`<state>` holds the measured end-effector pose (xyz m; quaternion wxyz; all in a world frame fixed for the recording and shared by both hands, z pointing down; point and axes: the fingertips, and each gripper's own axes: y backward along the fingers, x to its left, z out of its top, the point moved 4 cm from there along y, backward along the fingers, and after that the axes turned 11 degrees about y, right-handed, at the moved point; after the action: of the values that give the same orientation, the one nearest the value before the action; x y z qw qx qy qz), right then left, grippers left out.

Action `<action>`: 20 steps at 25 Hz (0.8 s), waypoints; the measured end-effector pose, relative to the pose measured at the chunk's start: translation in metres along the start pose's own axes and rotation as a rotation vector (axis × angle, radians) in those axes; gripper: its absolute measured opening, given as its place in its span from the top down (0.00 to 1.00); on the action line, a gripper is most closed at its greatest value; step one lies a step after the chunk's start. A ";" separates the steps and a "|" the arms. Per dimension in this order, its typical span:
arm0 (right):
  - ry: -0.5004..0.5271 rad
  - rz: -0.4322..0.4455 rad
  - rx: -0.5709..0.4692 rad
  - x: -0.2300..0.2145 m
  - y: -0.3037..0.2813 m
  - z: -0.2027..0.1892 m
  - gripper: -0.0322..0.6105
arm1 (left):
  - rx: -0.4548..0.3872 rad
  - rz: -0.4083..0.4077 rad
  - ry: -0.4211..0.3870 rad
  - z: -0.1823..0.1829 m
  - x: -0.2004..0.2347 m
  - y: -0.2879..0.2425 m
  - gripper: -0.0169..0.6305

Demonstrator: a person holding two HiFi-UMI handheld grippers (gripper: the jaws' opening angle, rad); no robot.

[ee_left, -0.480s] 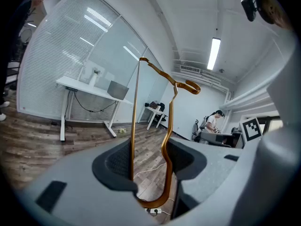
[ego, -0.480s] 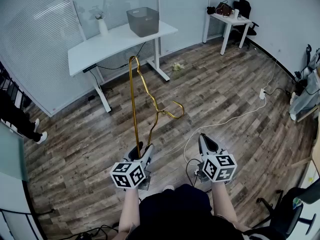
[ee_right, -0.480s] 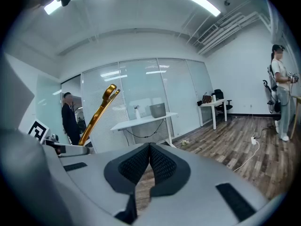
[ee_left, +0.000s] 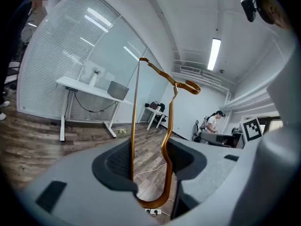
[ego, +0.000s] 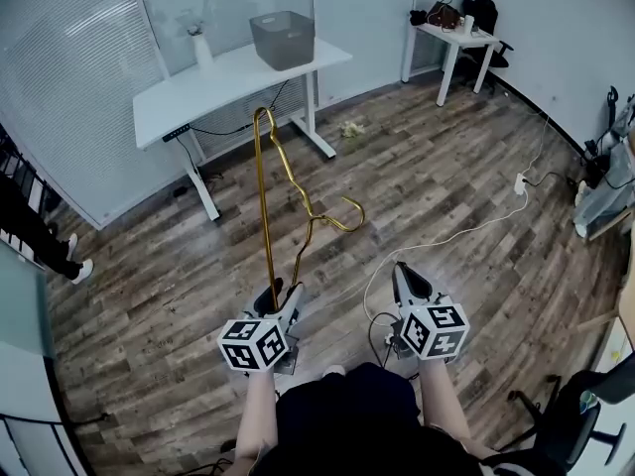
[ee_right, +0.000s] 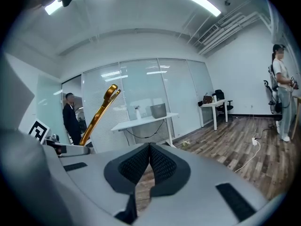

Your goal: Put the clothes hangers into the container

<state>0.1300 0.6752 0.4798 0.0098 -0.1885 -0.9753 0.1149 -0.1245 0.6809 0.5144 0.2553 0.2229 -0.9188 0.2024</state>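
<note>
A gold wire clothes hanger (ego: 266,206) stands up from my left gripper (ego: 283,296), hook curling to the right. In the left gripper view the hanger (ee_left: 135,126) has its bent end between the pads, one wire against each side, so the left gripper (ee_left: 150,166) is shut on it. My right gripper (ego: 402,271) is beside it, apart from the hanger; its pads meet with nothing between them (ee_right: 149,149). The grey container (ego: 283,40) sits on a white desk (ego: 228,77) far ahead, also seen as the container (ee_left: 117,90) and the container (ee_right: 158,110). The hanger (ee_right: 99,112) shows at the left of the right gripper view.
A white vase (ego: 203,53) stands on the desk left of the container. A small table (ego: 456,38) with bags is at the back right. A white cable and power strip (ego: 519,184) lie on the wood floor. A person (ego: 30,231) stands at the left edge.
</note>
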 end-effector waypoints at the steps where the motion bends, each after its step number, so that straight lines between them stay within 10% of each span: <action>1: -0.001 0.000 -0.006 0.000 -0.001 0.001 0.91 | 0.000 0.000 0.001 0.001 0.000 0.000 0.65; 20: -0.036 0.012 -0.007 0.001 -0.014 -0.004 0.91 | 0.010 0.004 0.018 0.004 0.011 -0.011 0.65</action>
<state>0.1238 0.6636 0.4865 -0.0089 -0.1921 -0.9746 0.1148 -0.1285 0.6665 0.5203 0.2619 0.2207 -0.9159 0.2094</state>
